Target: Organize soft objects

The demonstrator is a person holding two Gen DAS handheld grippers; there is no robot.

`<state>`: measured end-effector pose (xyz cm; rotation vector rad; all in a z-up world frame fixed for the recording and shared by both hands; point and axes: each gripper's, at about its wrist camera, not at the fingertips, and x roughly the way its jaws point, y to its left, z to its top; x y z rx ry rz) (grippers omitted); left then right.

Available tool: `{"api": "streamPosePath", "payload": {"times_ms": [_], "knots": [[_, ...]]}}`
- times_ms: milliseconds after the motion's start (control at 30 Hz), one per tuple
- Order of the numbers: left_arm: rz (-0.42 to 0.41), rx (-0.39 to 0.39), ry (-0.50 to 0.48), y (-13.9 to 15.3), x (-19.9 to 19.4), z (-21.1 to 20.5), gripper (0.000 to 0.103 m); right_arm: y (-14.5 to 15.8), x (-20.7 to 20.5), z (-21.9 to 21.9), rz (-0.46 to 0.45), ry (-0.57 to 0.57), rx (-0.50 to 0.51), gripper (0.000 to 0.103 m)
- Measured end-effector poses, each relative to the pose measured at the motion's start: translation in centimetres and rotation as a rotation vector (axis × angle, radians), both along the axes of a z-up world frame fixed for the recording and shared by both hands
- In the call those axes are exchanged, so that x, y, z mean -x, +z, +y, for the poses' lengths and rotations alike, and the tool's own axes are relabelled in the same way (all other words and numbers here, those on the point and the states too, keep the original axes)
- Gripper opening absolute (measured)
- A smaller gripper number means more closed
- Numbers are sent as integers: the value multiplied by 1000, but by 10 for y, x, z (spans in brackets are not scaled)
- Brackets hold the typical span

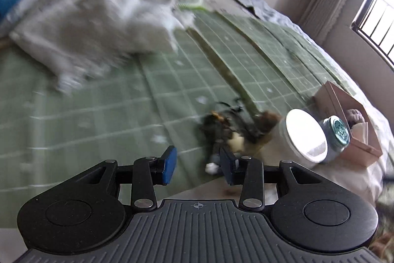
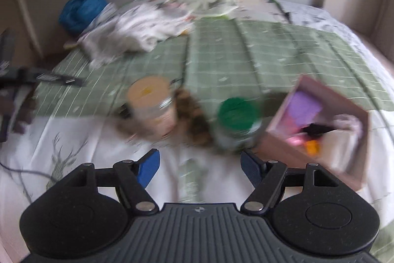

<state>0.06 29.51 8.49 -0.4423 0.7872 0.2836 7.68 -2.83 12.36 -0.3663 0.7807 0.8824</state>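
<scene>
- Biggest thing first: the bed (image 2: 283, 48) with its green checked cover fills both views, and from what I can see the sorting has hardly started. Most of the soft stuff is lying loose on it.
- The white bundle of cloth (image 1: 98, 26) sits in the upper left of the left wrist view, smeared by motion blur, so I can't tell if it's folded or just dumped. In the right wrist view it's upper left too, near a blue bag (image 2: 82, 8) by the wall.
- The pink box (image 2: 320, 130) at the right edge of the right wrist view already has a few things in it: something purple, something white, a dark bit, an orange bit. Too blurry to name them. My guess is that's the drop-off spot, so a small part of the job may be done.
- A brown furry clump (image 2: 194, 115) lies between the two jars, the tan-lidded jar (image 2: 150, 100) and the green-lidded jar (image 2: 237, 115), lower middle of the frame. It's not in the box yet.
- In the left wrist view a dark tangled soft thing (image 1: 229, 125) lies just beyond my left gripper (image 1: 198, 165), lower middle, just beside the white jar.
- Left gripper: jaws apart, nothing between them.
- Right gripper (image 2: 199, 164): jaws wide apart, holding nothing, pointed at the gap in front of the jars.
- So I reckon almost everything is left to do.
</scene>
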Motion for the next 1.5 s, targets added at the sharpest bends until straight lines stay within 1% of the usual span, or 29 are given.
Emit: {"api": "streamPosePath", "payload": {"times_ms": [67, 133, 167, 200, 267, 333, 367, 400, 433, 500, 567, 600, 667, 700, 733, 800, 867, 933, 967, 1000, 1033, 1067, 1133, 1200, 1267, 1367, 1500], "knots": [[12, 6, -8, -14, -23, -9, 43, -14, 19, 15, 5, 42, 31, 73], [55, -39, -30, -29, -45, -20, 43, -22, 36, 22, -3, 88, 60, 73], [79, -74, -30, -35, -55, -22, 43, -27, 45, 27, -23, 116, 78, 73], [92, -93, -31, -40, -58, -23, 43, -30, 52, 29, -46, 138, 93, 73], [107, -103, -36, -51, -64, -24, 43, -37, 68, 33, -104, 184, 120, 73], [86, -120, -51, -57, -61, -27, 43, -44, 76, 38, -139, 215, 138, 73], [77, -132, -64, -58, -59, -28, 40, -49, 80, 42, -150, 227, 146, 73], [78, -138, -78, -57, -59, -28, 29, -53, 79, 46, -151, 233, 146, 73], [86, -140, -82, -57, -58, -27, 25, -57, 80, 50, -150, 237, 143, 73], [101, -112, -90, -55, -54, -22, 20, -63, 81, 64, -151, 226, 116, 73], [128, -96, -95, -49, -46, -16, 18, -67, 77, 80, -152, 196, 80, 73], [143, -106, -92, -47, -42, -14, 18, -69, 75, 90, -159, 175, 65, 72], [173, -130, -60, -41, -33, -7, 18, -73, 73, 113, -194, 152, 49, 61], [186, -132, -42, -40, -28, -2, 18, -75, 72, 124, -211, 154, 48, 54], [191, -118, -29, -40, -24, 3, 18, -78, 73, 136, -227, 162, 49, 53], [201, -39, -15, -49, -18, 14, 19, -85, 73, 158, -263, 180, 51, 52], [172, 12, 3, -56, -13, 22, 21, -93, 72, 179, -277, 200, 68, 51], [162, 42, 11, -55, -10, 26, 21, -101, 69, 194, -284, 204, 87, 50], [161, 44, 13, -55, -10, 26, 21, -105, 66, 199, -284, 202, 100, 47], [160, 35, 8, -55, -9, 24, 21, -109, 63, 202, -277, 198, 114, 40], [160, 20, -1, -55, -9, 22, 21, -112, 60, 203, -259, 199, 128, 30], [160, 2, -7, -54, -9, 20, 21, -113, 58, 201, -241, 202, 136, 24], [163, -35, -20, -54, -10, 13, 21, -114, 60, 191, -247, 217, 148, 18], [168, -66, -37, -53, -11, 8, 21, -115, 66, 171, -246, 252, 153, 17], [167, -63, -36, -53, -12, 9, 20, -117, 74, 151, -268, 268, 178, 17], [161, -53, -31, -53, -11, 10, 20, -117, 80, 127, -270, 264, 197, 17], [160, -56, -41, -53, -11, 7, 20, -112, 82, 107, -265, 224, 203, 17]]}}
